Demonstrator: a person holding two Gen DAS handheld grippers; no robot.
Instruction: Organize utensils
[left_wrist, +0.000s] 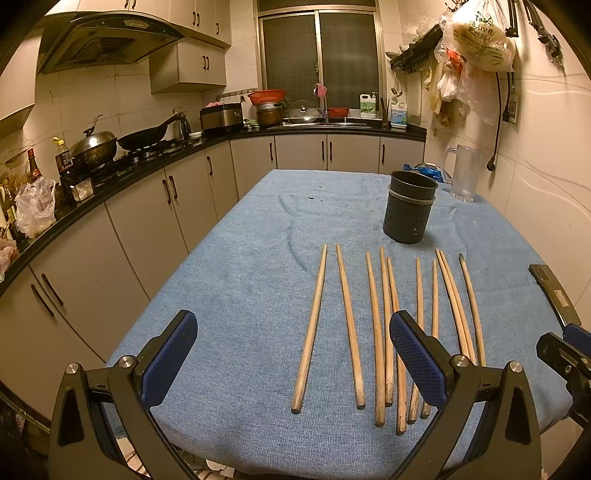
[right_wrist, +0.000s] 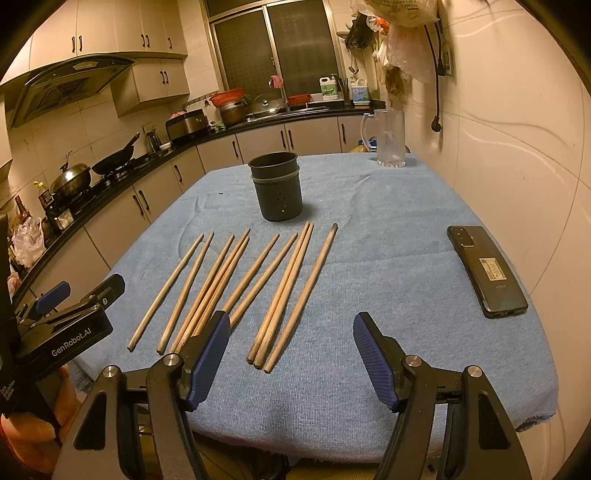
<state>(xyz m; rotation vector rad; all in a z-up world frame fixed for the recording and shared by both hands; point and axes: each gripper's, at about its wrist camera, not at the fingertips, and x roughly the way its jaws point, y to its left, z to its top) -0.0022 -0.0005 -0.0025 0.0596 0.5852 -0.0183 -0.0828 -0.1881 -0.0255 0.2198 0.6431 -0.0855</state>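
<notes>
**Left wrist view first: chopsticks all lying in a row**

Left wrist view: the left gripper (left_wrist: 291, 341) is hanging over the near table edge, tongs spread wide, gripping nothing. The chopsticks (left_wrist: 384, 332) are lying flat on the blue cloth (left_wrist: 240, 258), long axes running away from the camera, thin tips pointing toward the dark holder (left_wrist: 409, 211), which is standing upright.

Right wrist view: the right gripper (right_wrist: 291, 349) is also sitting spread and empty, near the chopsticks' thick ends. A phone (right_wrist: 485, 271) is lying to the right, "HONOR" just readable. The other gripper's body is showing "GenRobot.AI".
</notes>
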